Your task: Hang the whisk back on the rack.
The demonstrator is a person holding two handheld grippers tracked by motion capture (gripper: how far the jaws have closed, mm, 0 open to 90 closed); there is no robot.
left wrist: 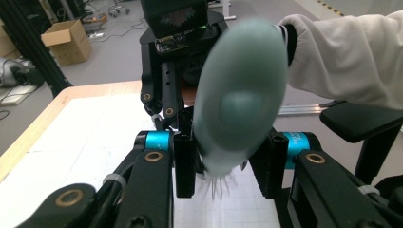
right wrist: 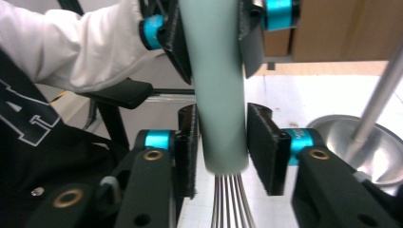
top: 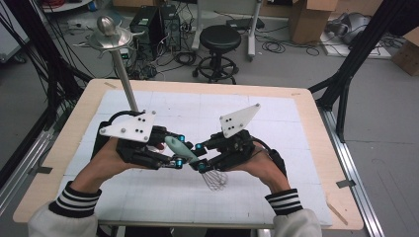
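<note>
A whisk with a pale green handle [top: 179,146] and a wire head [top: 215,179] hangs just above the white mat, gripped from both sides. My left gripper [top: 179,150] is shut on the upper part of the handle; in the left gripper view that handle's rounded end [left wrist: 240,99] looms blurred between my own jaws [left wrist: 222,166]. My right gripper [top: 199,157] is closed on the lower part of the handle [right wrist: 221,95], with both pads against it [right wrist: 222,147] and the wires [right wrist: 230,199] running down below. The two grippers face each other, nearly touching.
A metal stand with a slanted pole [top: 126,79] and a dish on top [top: 109,37] rises from the mat's back left; its round base [right wrist: 332,137] lies close to my right gripper. The wooden table [top: 306,118] has a white mat [top: 197,106]. A stool [top: 220,37] stands beyond.
</note>
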